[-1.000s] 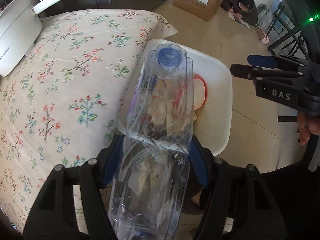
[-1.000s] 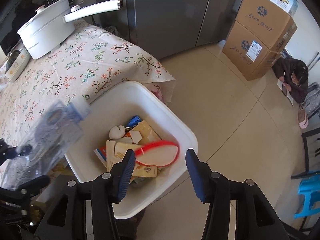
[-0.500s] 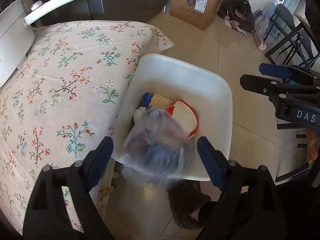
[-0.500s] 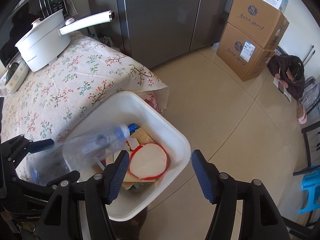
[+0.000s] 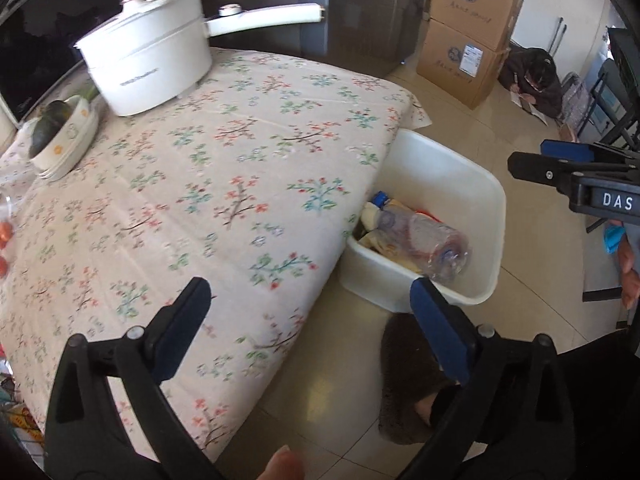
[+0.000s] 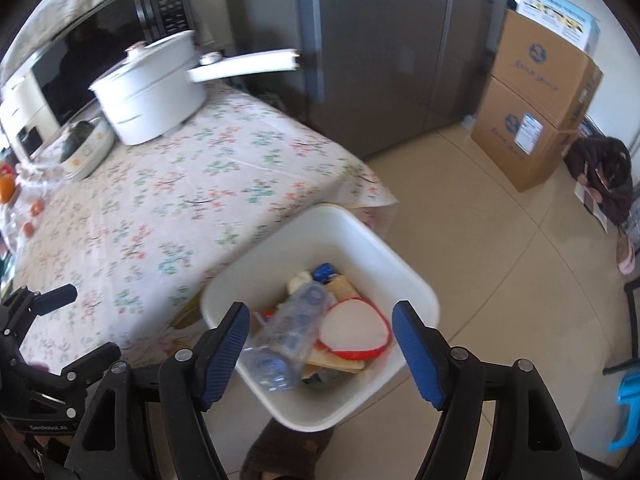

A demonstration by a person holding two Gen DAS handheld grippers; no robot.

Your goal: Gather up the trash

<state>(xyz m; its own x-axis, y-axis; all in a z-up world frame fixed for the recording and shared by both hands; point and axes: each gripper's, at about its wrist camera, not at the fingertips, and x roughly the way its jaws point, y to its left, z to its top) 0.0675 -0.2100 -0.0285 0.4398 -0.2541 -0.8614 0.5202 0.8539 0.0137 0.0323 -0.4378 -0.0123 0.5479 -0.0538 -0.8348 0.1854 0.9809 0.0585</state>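
Observation:
A crushed clear plastic bottle [image 5: 420, 242] lies in the white trash bin [image 5: 486, 216] beside the table, on top of paper scraps and a red-rimmed white lid [image 6: 354, 330]. The bottle [image 6: 290, 330] and bin [image 6: 416, 288] also show in the right wrist view. My left gripper [image 5: 308, 320] is open and empty, above the table's front corner, left of the bin. My right gripper [image 6: 322, 344] is open and empty above the bin.
The table has a floral cloth [image 5: 208, 184]. A white pot with a long handle [image 5: 152, 72] and a bowl [image 5: 64, 140] stand at its far side. Cardboard boxes [image 6: 536, 108] stand by the fridge [image 6: 384, 52]. A slippered foot [image 5: 416, 380] is below the bin.
The left gripper opened and let the bottle fall into the bin, then swung left toward the table. The right gripper stayed open over the bin.

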